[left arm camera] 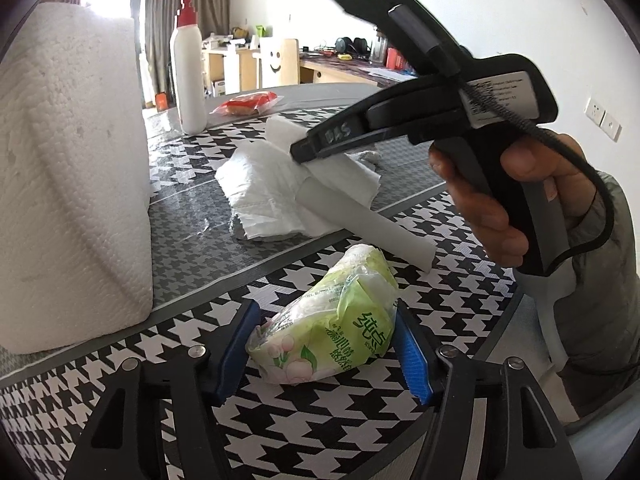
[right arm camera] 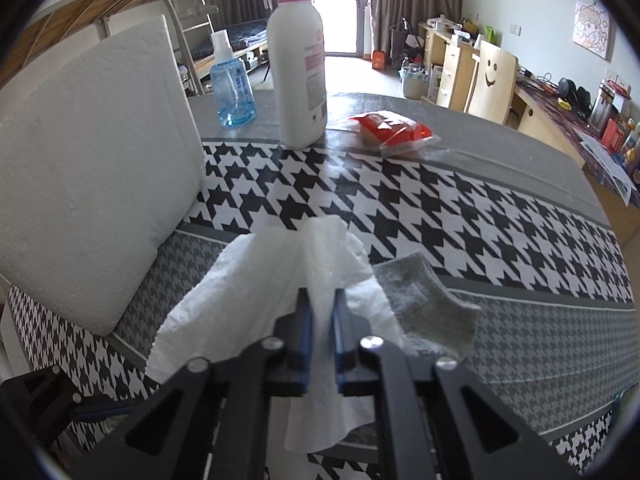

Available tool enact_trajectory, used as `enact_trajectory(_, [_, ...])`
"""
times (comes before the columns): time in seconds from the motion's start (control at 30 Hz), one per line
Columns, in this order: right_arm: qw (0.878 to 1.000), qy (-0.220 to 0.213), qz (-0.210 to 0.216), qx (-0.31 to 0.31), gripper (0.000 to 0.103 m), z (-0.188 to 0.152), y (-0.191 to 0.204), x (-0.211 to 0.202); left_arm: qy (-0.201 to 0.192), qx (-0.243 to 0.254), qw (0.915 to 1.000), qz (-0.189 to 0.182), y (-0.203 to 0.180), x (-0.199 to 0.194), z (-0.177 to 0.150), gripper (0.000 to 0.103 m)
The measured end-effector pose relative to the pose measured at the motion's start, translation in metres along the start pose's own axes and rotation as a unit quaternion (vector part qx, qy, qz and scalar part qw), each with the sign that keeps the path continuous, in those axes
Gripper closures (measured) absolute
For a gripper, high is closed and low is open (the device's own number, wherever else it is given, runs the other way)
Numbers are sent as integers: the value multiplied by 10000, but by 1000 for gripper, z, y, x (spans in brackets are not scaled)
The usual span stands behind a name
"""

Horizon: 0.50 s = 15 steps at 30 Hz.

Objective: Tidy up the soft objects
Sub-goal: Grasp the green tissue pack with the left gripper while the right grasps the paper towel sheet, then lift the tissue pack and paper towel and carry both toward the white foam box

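In the left wrist view a green tissue pack lies on the houndstooth cloth between my left gripper's blue pads, which stand close on both sides of it. My right gripper shows there, held by a hand over a white paper towel. In the right wrist view my right gripper is shut on that white paper towel, pinching a fold of it. A grey sock lies partly under the towel's right side.
A white foam block stands at the left. A white pump bottle, a blue spray bottle and a red snack packet stand at the table's far side. Desks and a chair lie beyond.
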State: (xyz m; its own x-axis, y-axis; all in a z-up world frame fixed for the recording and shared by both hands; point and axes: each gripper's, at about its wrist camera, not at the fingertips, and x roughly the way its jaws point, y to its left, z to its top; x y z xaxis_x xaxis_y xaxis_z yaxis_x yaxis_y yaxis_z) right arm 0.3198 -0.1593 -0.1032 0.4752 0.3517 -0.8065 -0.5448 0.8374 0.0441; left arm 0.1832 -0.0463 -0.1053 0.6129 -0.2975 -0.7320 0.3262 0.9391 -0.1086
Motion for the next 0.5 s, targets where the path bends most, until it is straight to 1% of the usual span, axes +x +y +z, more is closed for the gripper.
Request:
enact_trajectory(0.03, [10000, -36, 48, 23, 97, 0, 0, -2, -3, -20, 10000, -2, 1, -2, 0, 37])
enact_trajectory(0.1, [9997, -176, 125, 108, 98, 1, -1, -10, -37, -50, 10000, 4, 4, -6, -2, 37])
enact_trajectory(0.33, [9975, -535, 370, 277, 99, 5, -3, -42, -219, -53, 9997, 94, 3, -27, -9, 37])
enact_trajectory(0.5, [9954, -803, 397, 327, 99, 3, -1, -68, -410, -140, 9988, 241, 9, -49, -14, 37])
